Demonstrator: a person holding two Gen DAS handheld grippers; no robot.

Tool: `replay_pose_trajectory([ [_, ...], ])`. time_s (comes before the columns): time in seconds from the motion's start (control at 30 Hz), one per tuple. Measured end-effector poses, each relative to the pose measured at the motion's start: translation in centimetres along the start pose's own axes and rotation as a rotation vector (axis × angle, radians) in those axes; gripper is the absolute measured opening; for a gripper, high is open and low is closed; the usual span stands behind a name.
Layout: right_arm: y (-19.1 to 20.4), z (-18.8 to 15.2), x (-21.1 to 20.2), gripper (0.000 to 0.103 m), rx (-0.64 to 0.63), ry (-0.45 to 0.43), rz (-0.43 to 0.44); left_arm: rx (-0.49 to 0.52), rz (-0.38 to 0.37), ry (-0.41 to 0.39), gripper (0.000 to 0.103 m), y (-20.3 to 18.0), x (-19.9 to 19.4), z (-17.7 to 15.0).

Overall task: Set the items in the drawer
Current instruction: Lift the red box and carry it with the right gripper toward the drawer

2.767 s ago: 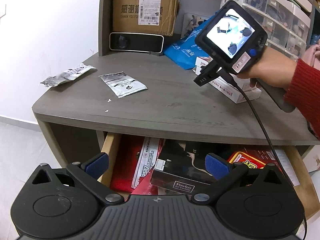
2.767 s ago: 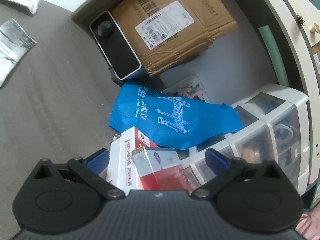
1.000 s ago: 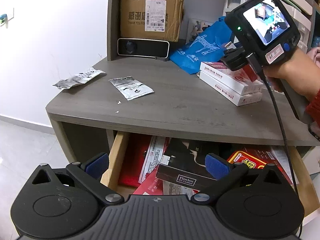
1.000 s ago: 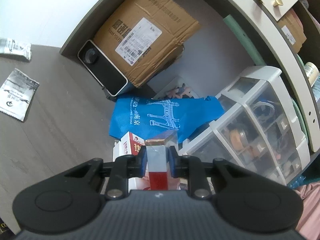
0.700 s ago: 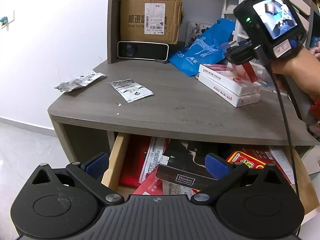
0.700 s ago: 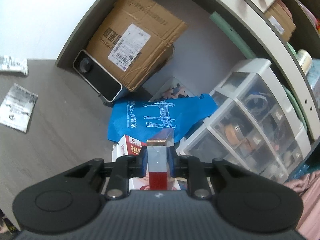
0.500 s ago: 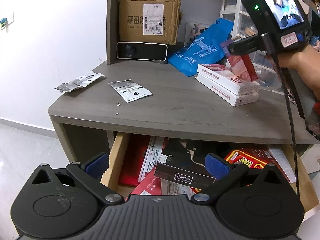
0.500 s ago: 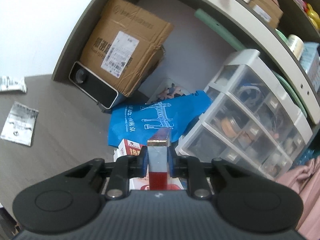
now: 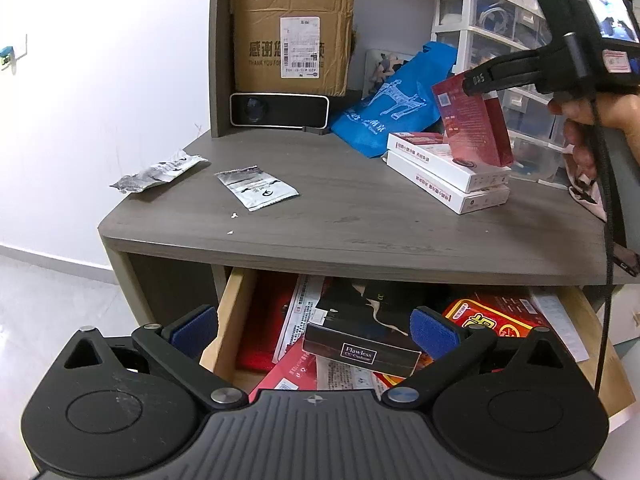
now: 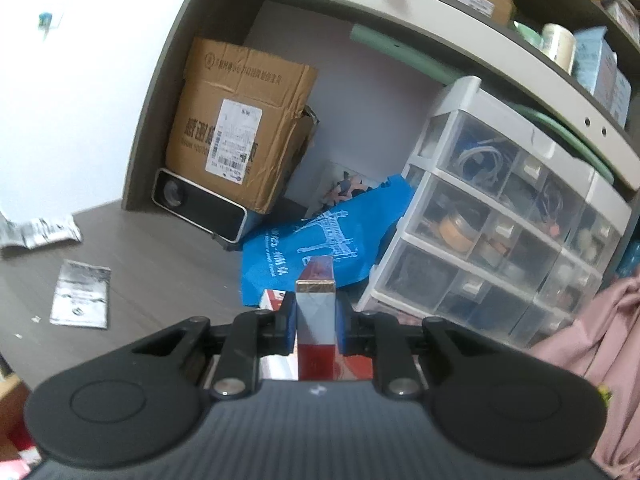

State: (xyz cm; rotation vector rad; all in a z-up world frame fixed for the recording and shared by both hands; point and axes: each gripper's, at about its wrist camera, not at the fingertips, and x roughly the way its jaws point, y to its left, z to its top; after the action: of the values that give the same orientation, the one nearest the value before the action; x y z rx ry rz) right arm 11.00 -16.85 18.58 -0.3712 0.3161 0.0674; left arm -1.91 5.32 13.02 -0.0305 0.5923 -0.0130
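Note:
My right gripper (image 10: 315,316) is shut on a small red box (image 10: 315,320), held edge-on between its blue pads. In the left wrist view the red box (image 9: 472,122) hangs from the right gripper (image 9: 478,80) just above two stacked white boxes (image 9: 448,172) on the grey desk top (image 9: 320,216). My left gripper (image 9: 314,330) is open and empty in front of the open wooden drawer (image 9: 228,328), which holds red packets, papers and a black box (image 9: 360,354).
Two torn silver sachets (image 9: 256,188) lie on the desk's left part. A cardboard box (image 9: 292,36) stands on a small projector (image 9: 280,110) at the back, beside a blue bag (image 9: 388,110). Clear plastic drawer units (image 10: 500,232) stand at the right.
My right gripper closed on the red box and lifted it up and back off the white boxes. My left gripper stayed open before the drawer.

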Motion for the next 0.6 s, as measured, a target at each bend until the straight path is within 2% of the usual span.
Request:
replay_pose_trajectory([
  [0.6,-2.9,-1.7,-6.7,0.019,0.077,-0.014,0.175,0.018,0.002,-0.009,0.103,-0.5,-0.7,-0.5],
])
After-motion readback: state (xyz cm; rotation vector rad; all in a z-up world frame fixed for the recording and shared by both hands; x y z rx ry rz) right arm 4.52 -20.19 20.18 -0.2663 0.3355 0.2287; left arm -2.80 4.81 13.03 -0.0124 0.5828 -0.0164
